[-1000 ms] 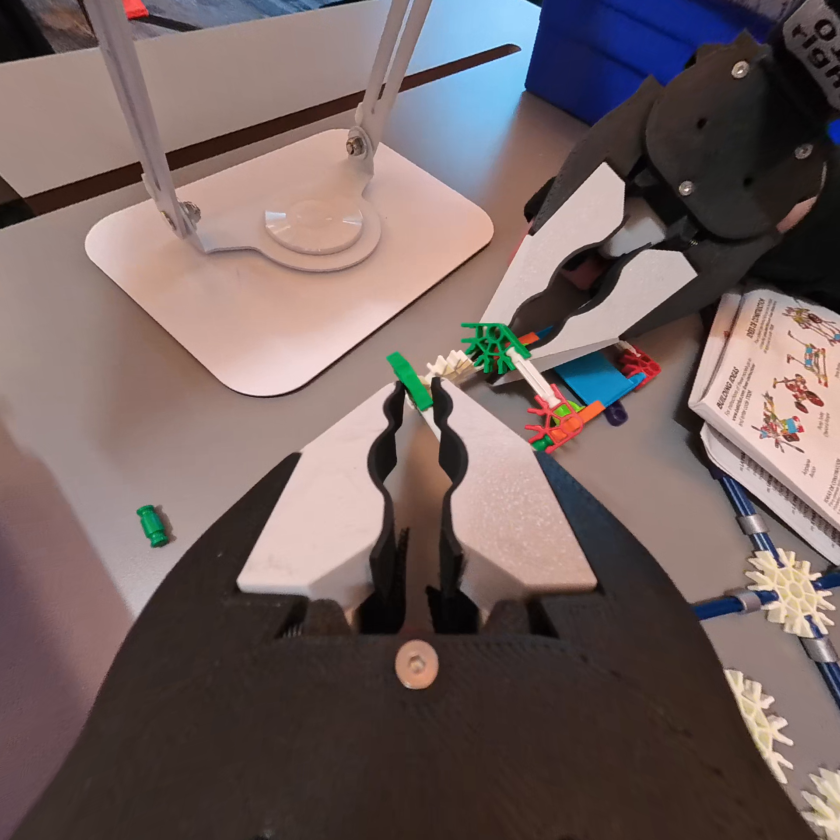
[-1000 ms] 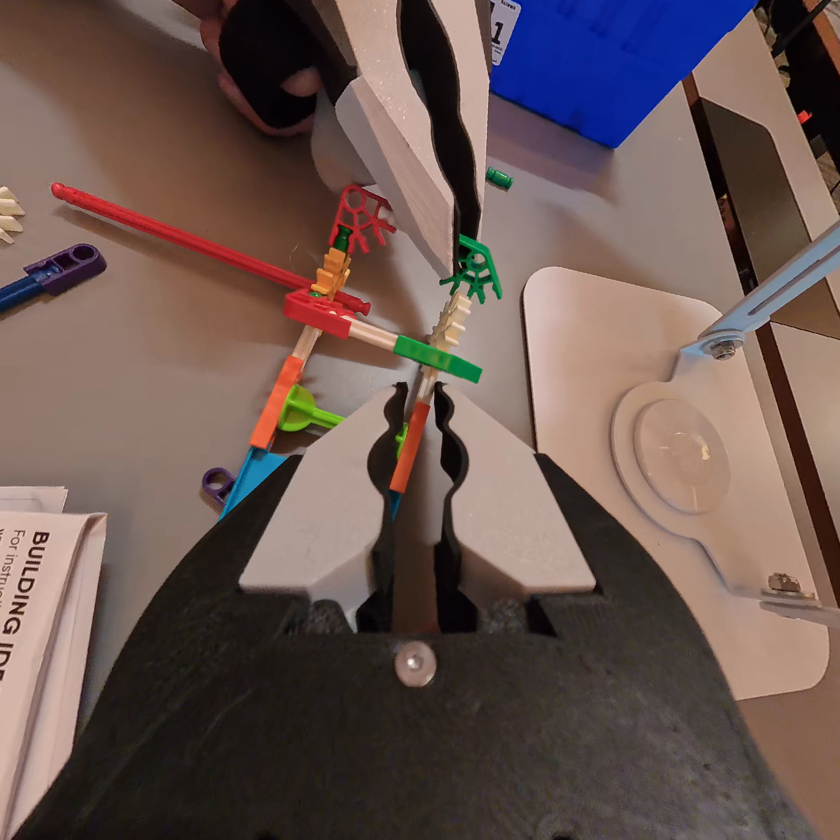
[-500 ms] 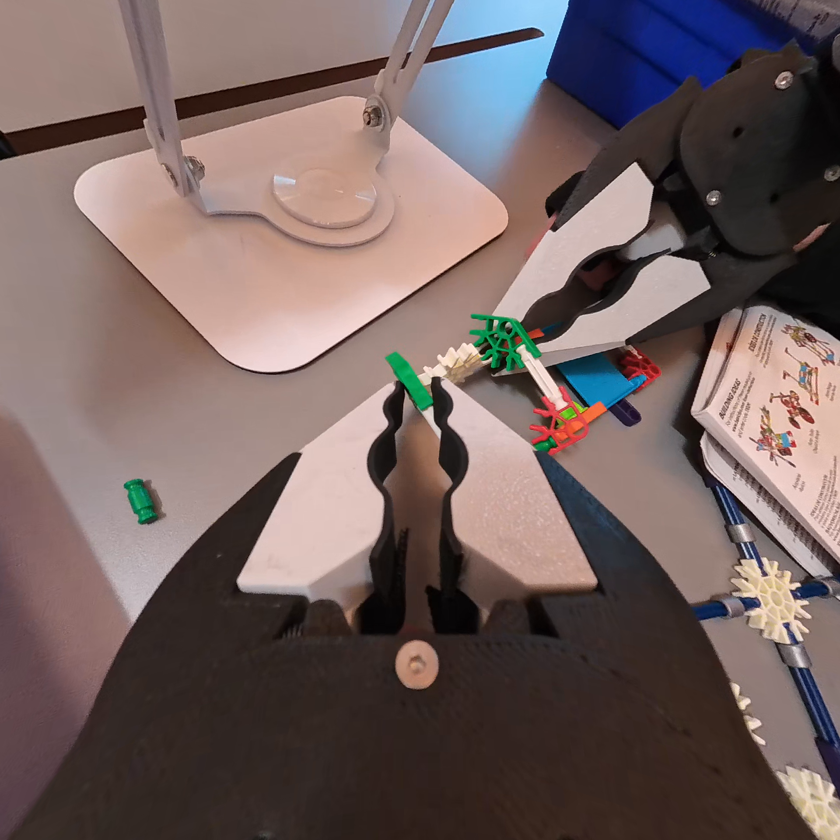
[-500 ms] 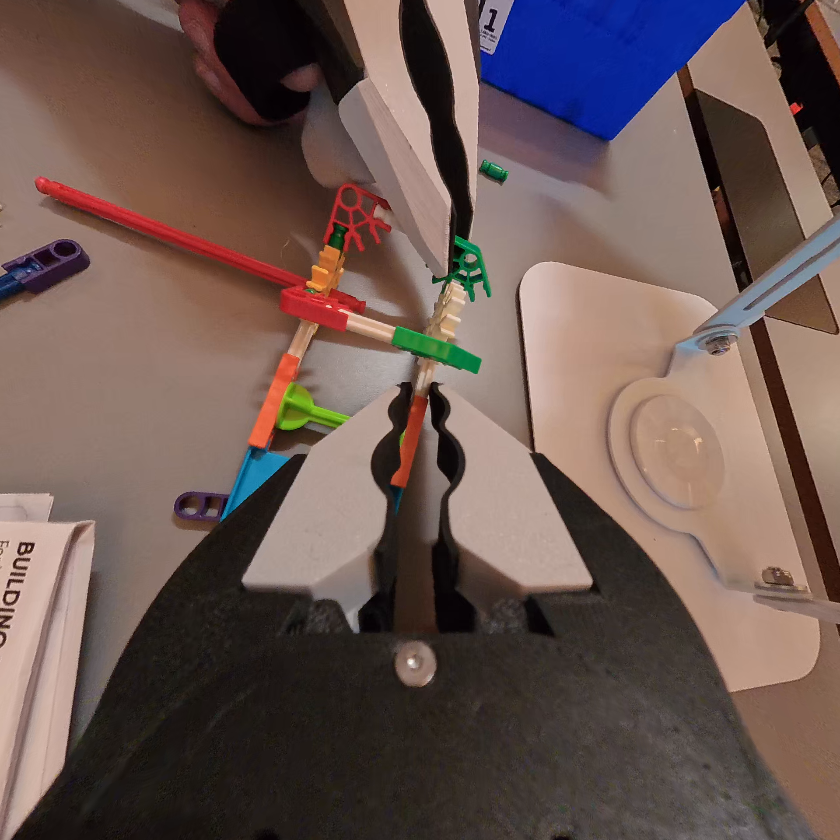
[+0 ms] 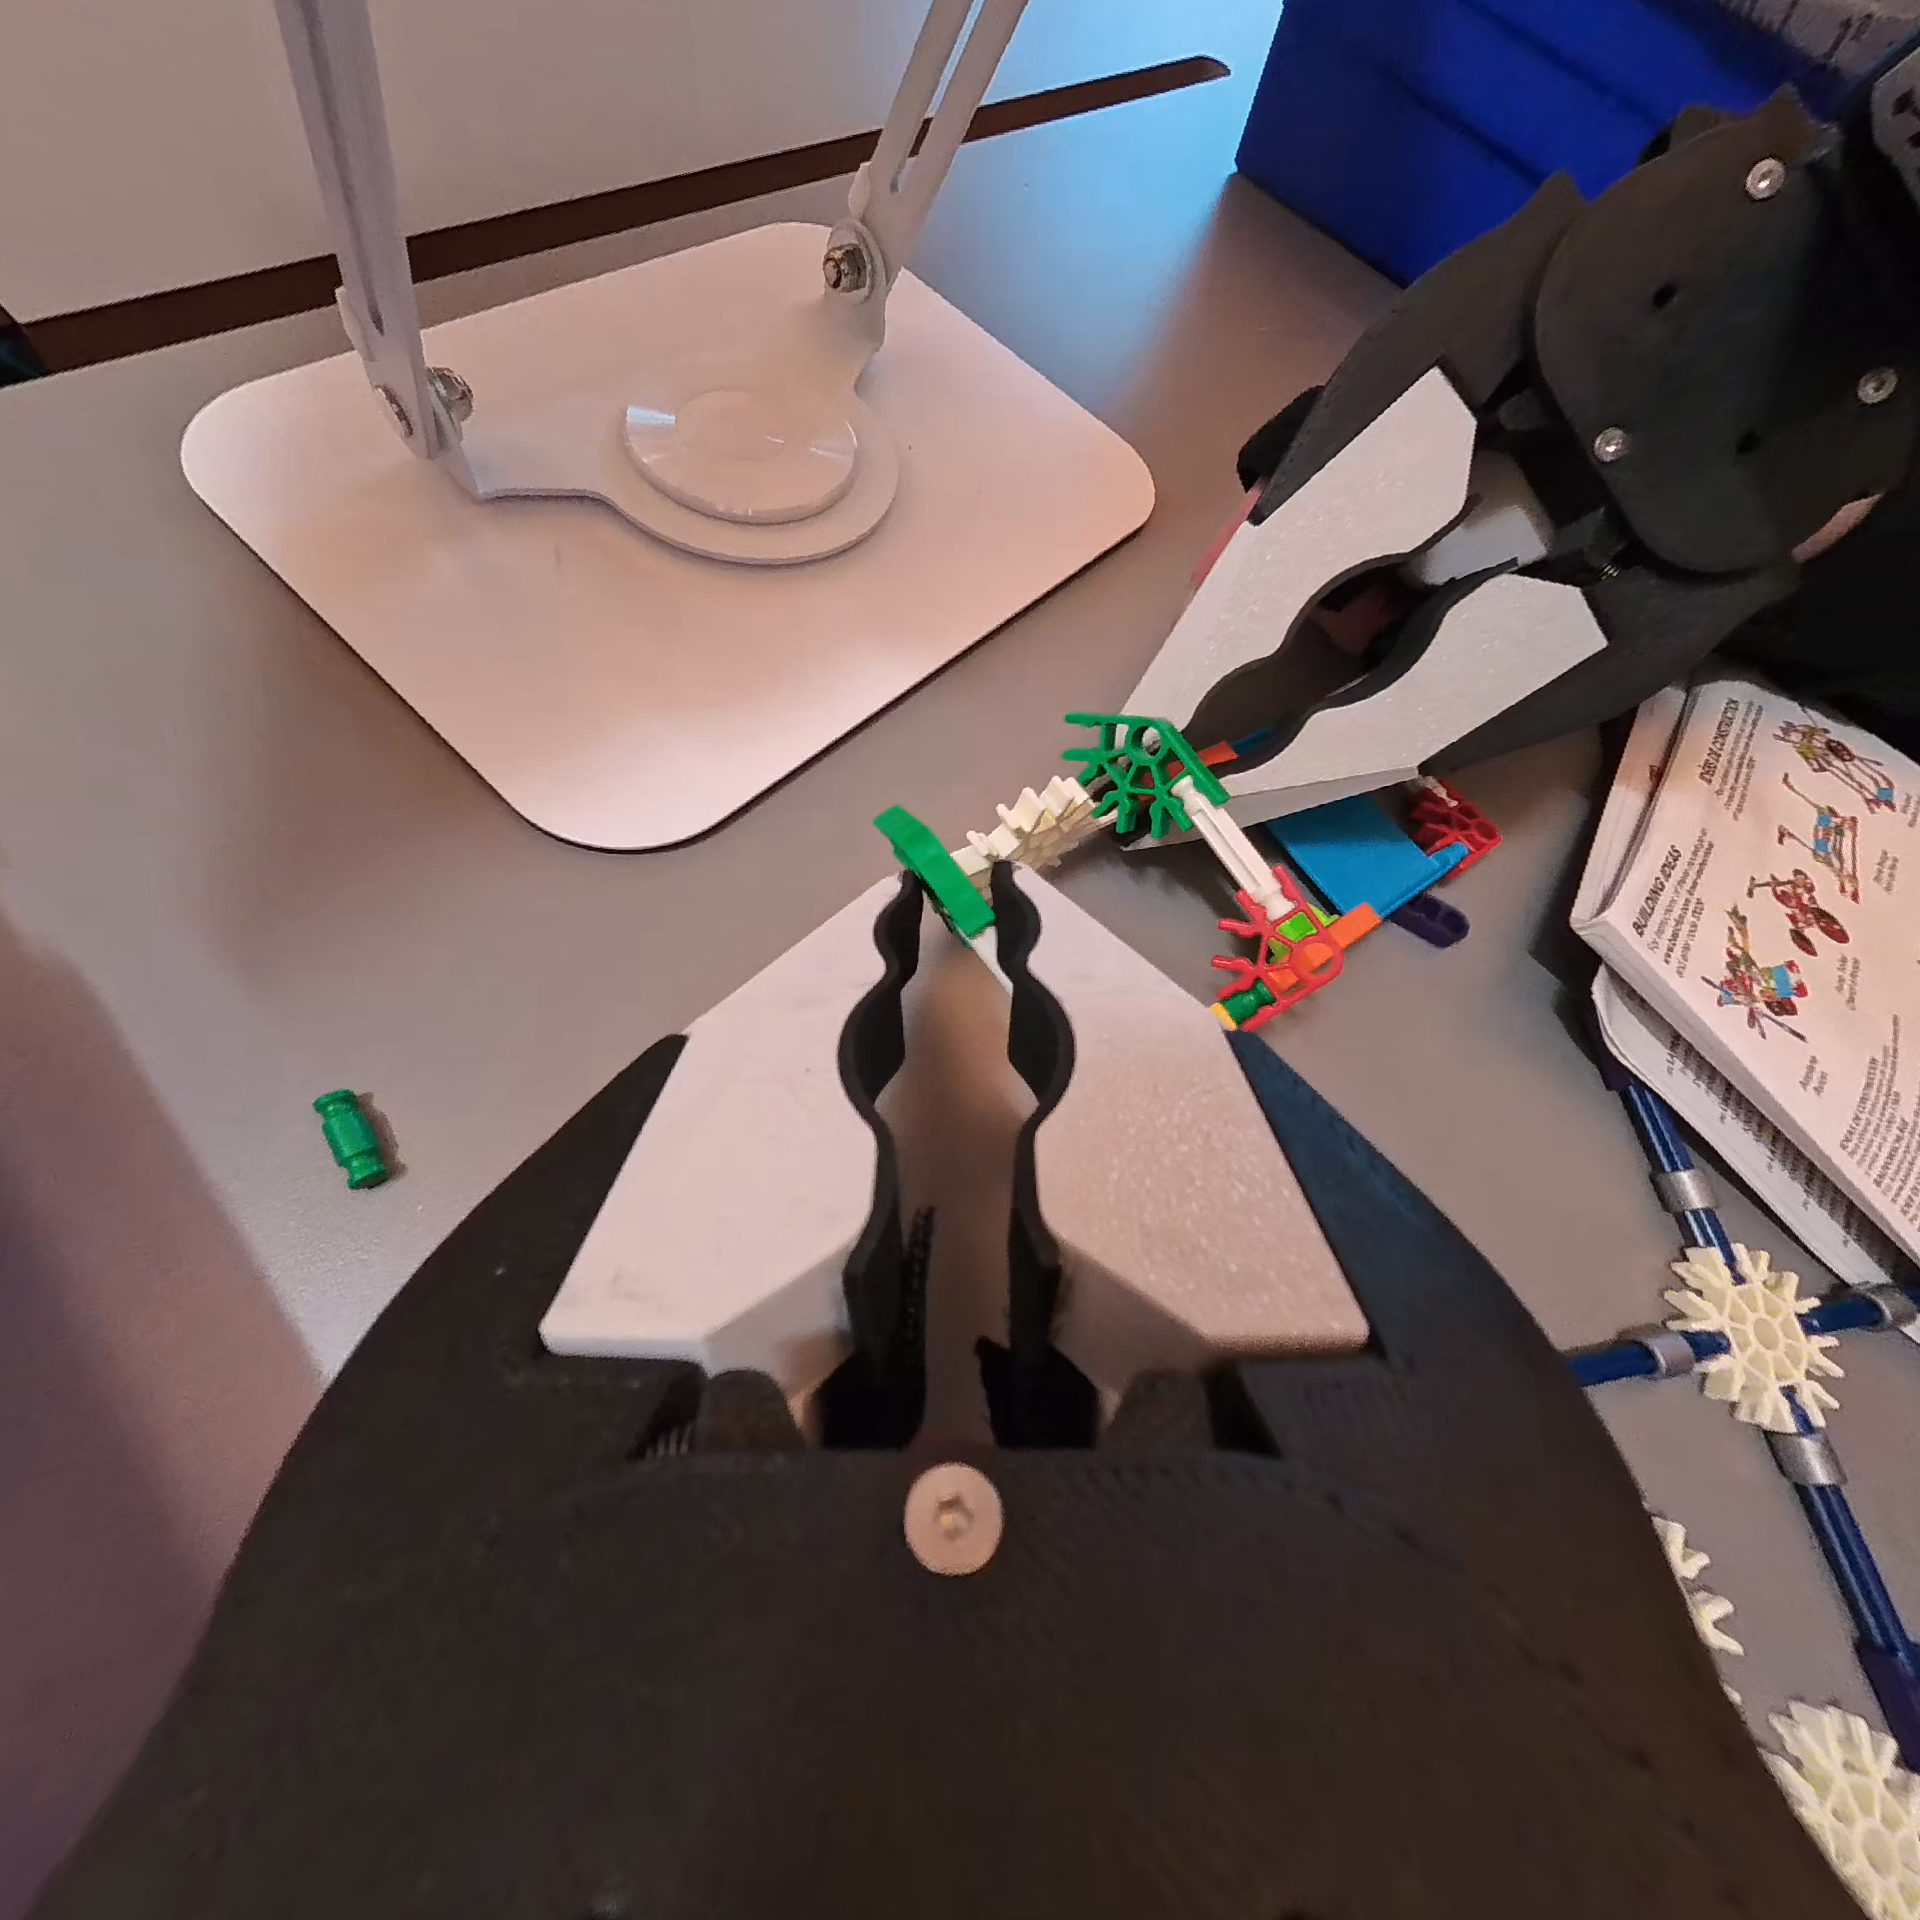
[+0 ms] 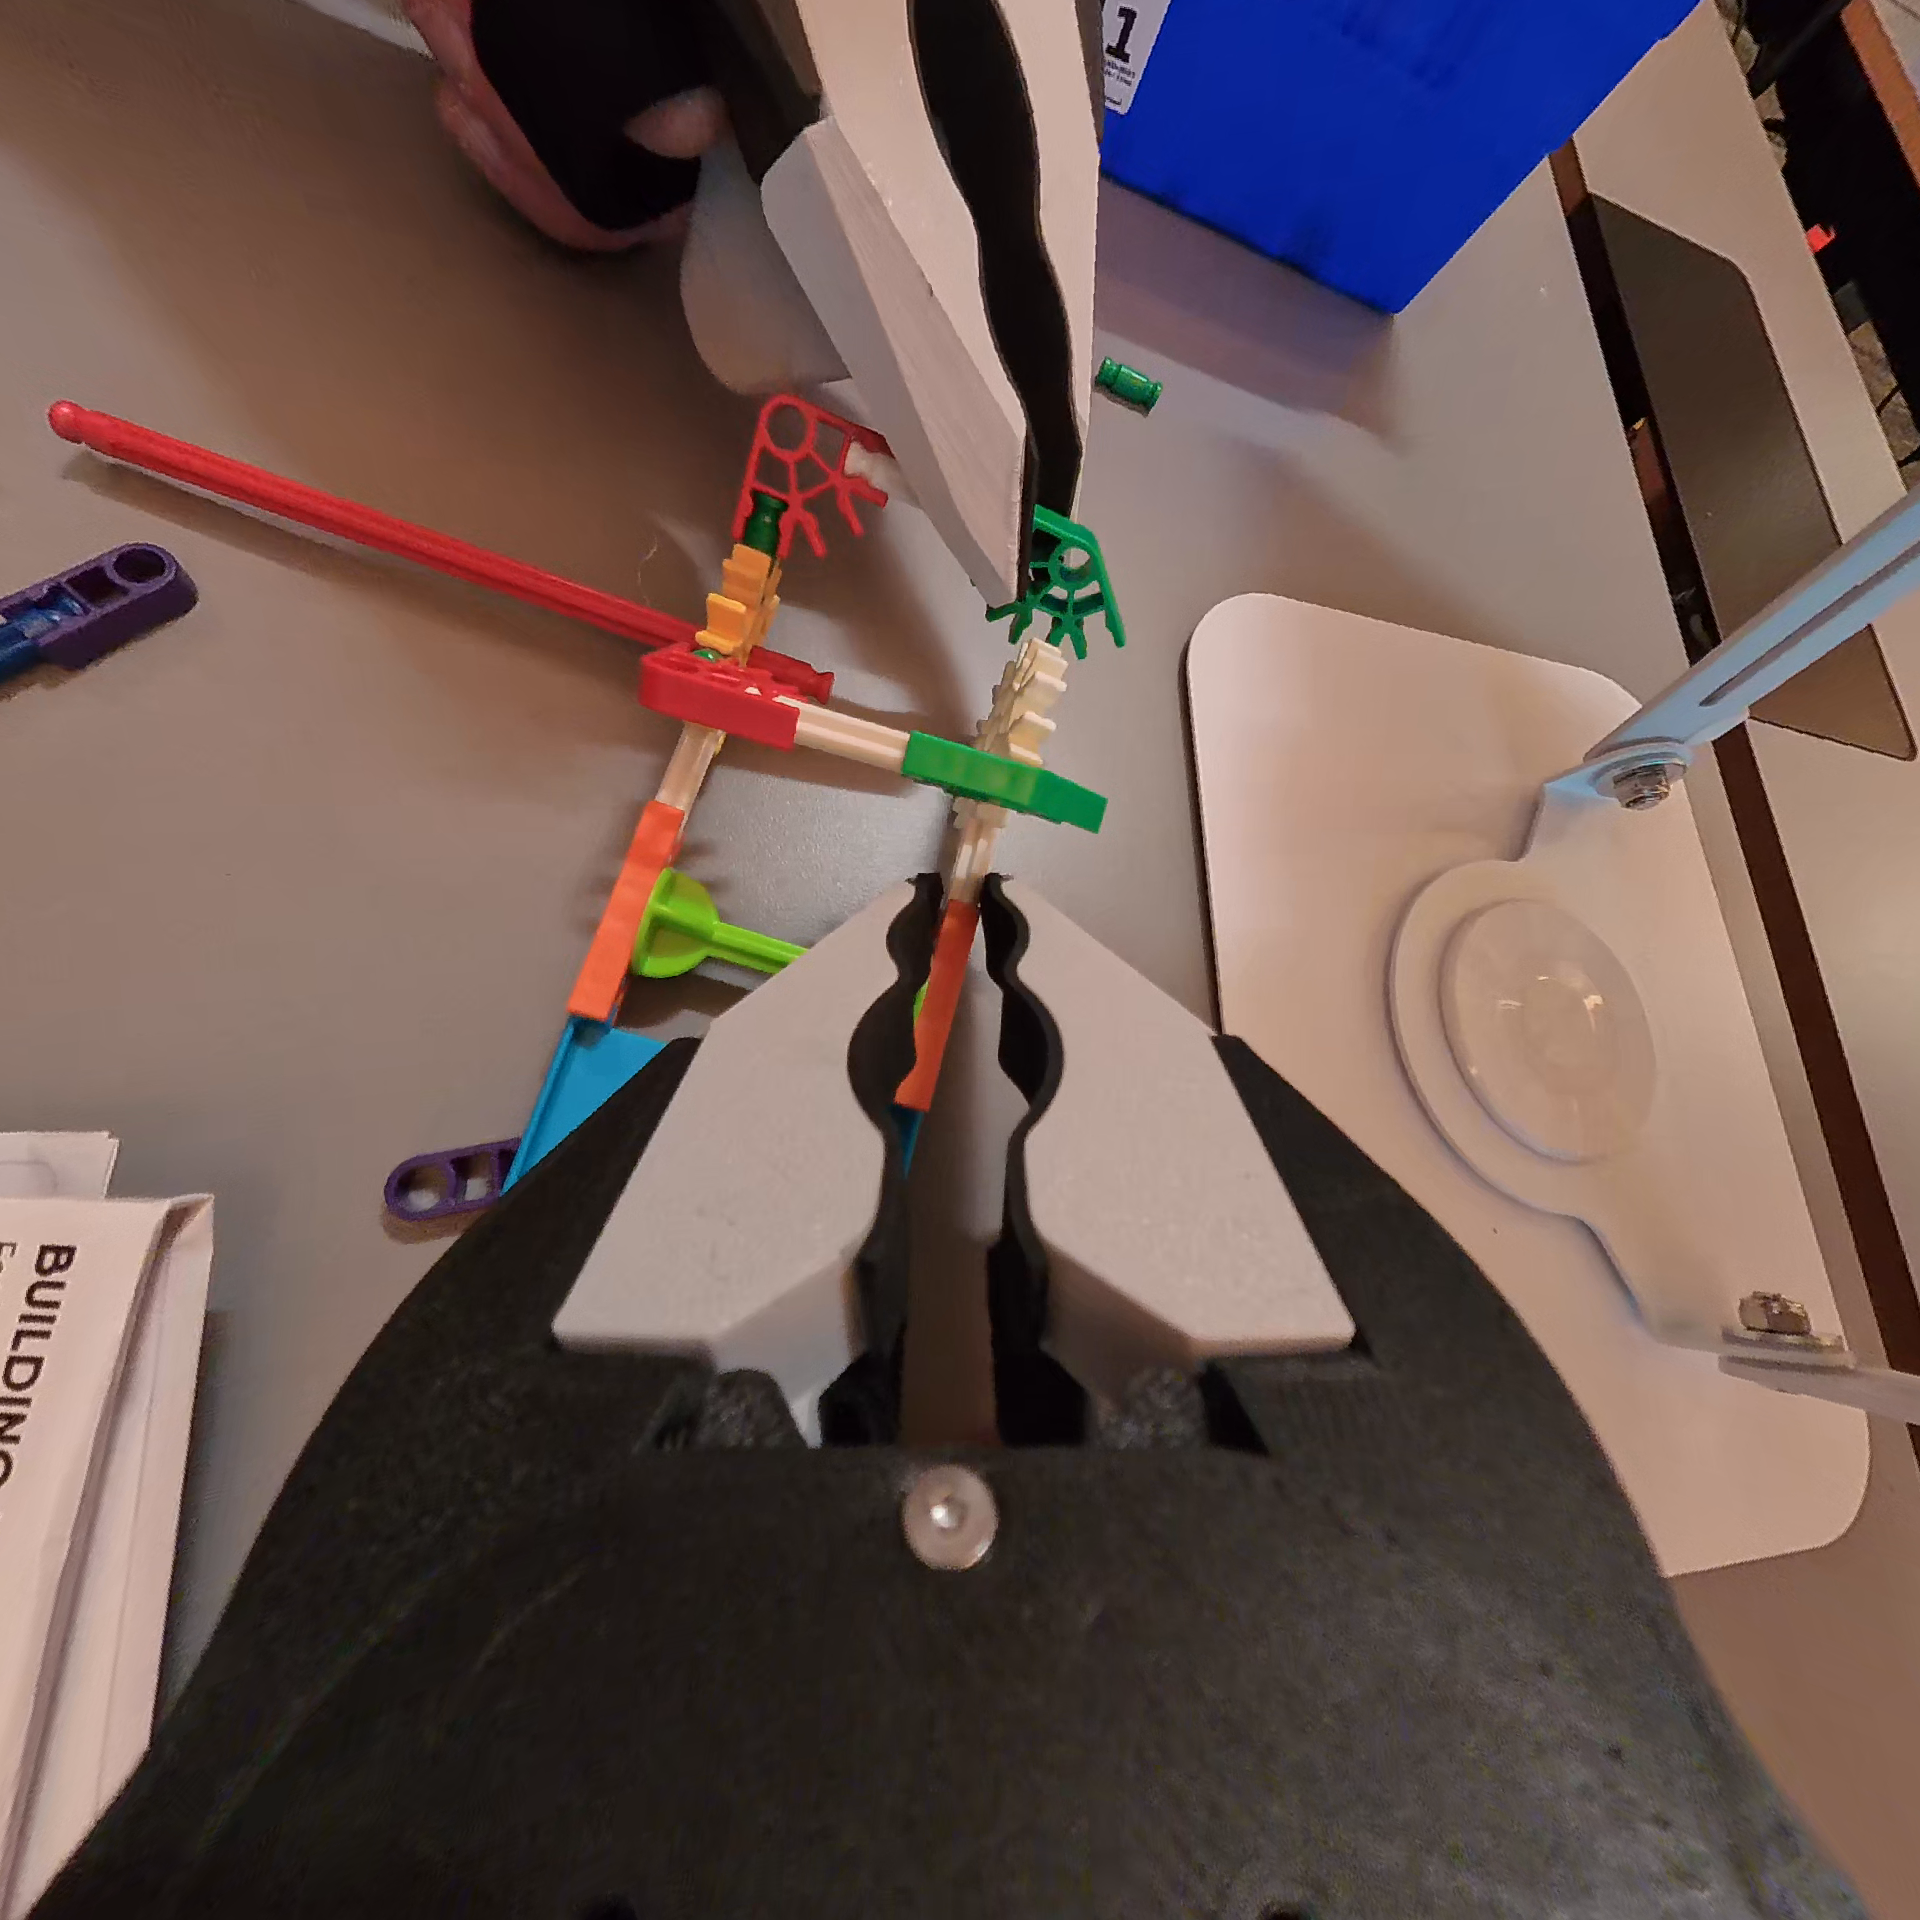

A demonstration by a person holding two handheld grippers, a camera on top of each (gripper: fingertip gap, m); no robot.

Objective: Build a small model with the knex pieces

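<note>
Your left gripper (image 5: 951, 899) is pinched on the green fan-shaped connector (image 5: 930, 868) at one end of the toy frame (image 6: 831, 727); keep it steady. Your right gripper (image 6: 954, 894) is clamped on the orange rod (image 6: 940, 997), so pull along the rod without twisting.

Matte black printed left gripper (image 5: 948, 894) and right gripper (image 6: 954, 896); pale grey wedge fingers (image 5: 758, 1122), wavy black pads; silver screw (image 5: 953, 1524) behind the fingers.
</note>
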